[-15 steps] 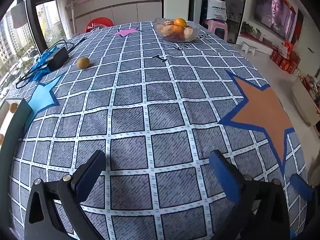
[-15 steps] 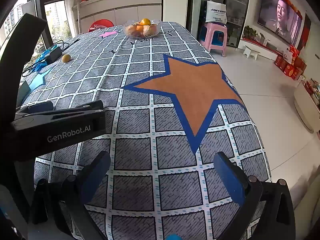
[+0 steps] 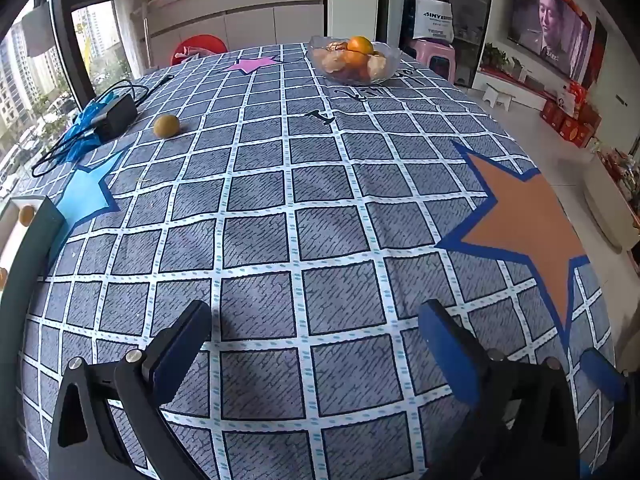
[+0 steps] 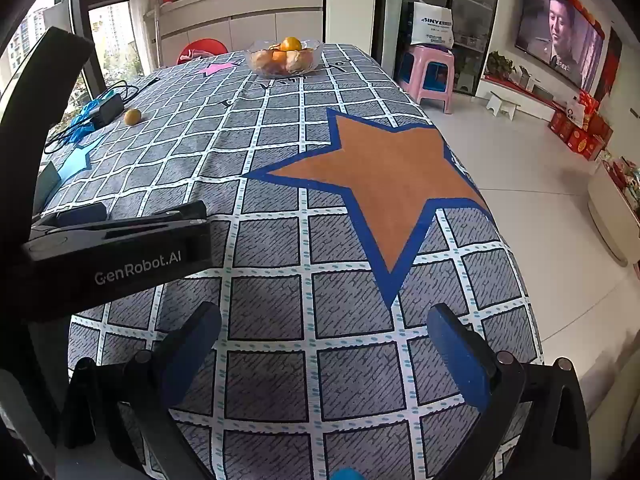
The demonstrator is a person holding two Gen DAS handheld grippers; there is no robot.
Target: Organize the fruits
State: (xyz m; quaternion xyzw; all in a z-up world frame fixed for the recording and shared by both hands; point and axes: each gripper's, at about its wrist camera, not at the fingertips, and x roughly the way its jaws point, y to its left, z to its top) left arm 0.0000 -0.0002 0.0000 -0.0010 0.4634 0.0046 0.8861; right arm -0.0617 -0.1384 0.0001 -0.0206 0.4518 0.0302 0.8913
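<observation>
A lone yellow-orange fruit (image 3: pixel 166 125) lies on the checked tablecloth at the far left, also seen in the right wrist view as the same fruit (image 4: pixel 132 116). A glass bowl (image 3: pixel 390 65) with several oranges stands at the far end; the right wrist view shows this bowl (image 4: pixel 255 56) too. My left gripper (image 3: pixel 316 320) hovers open over the near cloth, nothing between its blue pads. My right gripper (image 4: pixel 324 322) is open as well, near the table's front right edge, below the orange star. The left gripper's black body (image 4: pixel 116 256) sits to its left.
A black power adapter (image 3: pixel 116 116) with cables and a blue bag lies beside the lone fruit. A white tray (image 3: pixel 12 216) holding small orange fruit sits off the left edge. A pink stool (image 4: pixel 430 74) stands right of the table; the table edge drops to the floor at right.
</observation>
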